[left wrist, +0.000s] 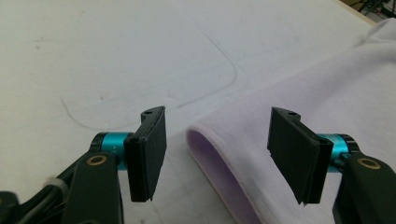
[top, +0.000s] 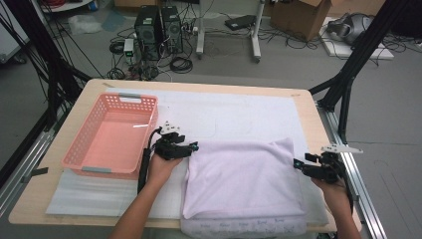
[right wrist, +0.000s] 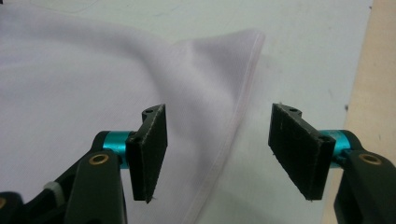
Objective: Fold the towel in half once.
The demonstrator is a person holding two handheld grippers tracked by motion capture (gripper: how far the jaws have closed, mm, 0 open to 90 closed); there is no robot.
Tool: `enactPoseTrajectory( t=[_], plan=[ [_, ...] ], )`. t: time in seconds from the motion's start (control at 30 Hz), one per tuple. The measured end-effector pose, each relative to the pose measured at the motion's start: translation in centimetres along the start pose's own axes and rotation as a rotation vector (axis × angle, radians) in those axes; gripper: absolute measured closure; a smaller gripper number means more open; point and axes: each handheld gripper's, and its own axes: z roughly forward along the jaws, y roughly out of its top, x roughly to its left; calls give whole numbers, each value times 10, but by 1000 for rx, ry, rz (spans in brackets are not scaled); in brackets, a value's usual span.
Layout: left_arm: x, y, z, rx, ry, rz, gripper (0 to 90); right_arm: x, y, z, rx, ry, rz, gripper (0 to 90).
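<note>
Table (top: 59, 199): white mat covers it. Folded lilac towel (top: 244, 177): lies near front edge, between your grippers. Pink basket (top: 112, 137): left of towel. Your left gripper (top: 191, 148), right gripper (top: 298, 164): jaws spread at towel's edges, pinching nothing.

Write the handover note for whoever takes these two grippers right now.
Left gripper: jaws open, holding nothing, at the left edge of the folded lilac towel.
Right gripper: jaws open, holding nothing, at the towel's right edge; its hem runs between the jaws in the right gripper view.
Towel: lies folded on the white mat at the near edge of the table.
Pink basket: stands to the towel's left, with nothing in it.
Done: towel folded at least once, both edges free.
Left, probably: another fold, then perhaps the towel goes into the basket.
</note>
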Motion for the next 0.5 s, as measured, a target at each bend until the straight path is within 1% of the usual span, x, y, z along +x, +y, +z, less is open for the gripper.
enactPoseTrajectory(
  t=[0.03,0.1,0.17,0.23,0.27,0.3,0.33,0.37,0.4,0.43,0.5],
  plan=[
    [2,2,4,9,0,-10,378,-3,5,5,-4,1,-6,358],
    [6,4,11,37,-6,-23,378,-9,16,16,27,-17,-14,343],
    [7,2,16,33,-10,-24,382,-13,27,27,38,-23,-41,335],
    [7,-1,22,60,-21,-32,384,-16,37,37,55,-24,-60,311],
    [6,-1,23,69,-18,-17,385,-18,41,42,57,-22,-69,310],
    [5,-1,23,68,-24,-12,391,-19,44,48,65,-16,-70,311],
    [4,-1,24,69,-28,-5,426,-20,47,54,77,-17,-81,310],
    [2,-1,24,73,-23,13,441,-20,49,60,89,-17,-90,310],
    [-1,-1,25,78,-23,33,484,-20,50,66,103,-17,-100,311],
    [-3,-1,26,85,-16,60,558,-20,50,72,109,-14,-115,312],
    [-7,-1,26,97,-16,105,721,-18,50,83,145,-6,-143,330]
  ],
)
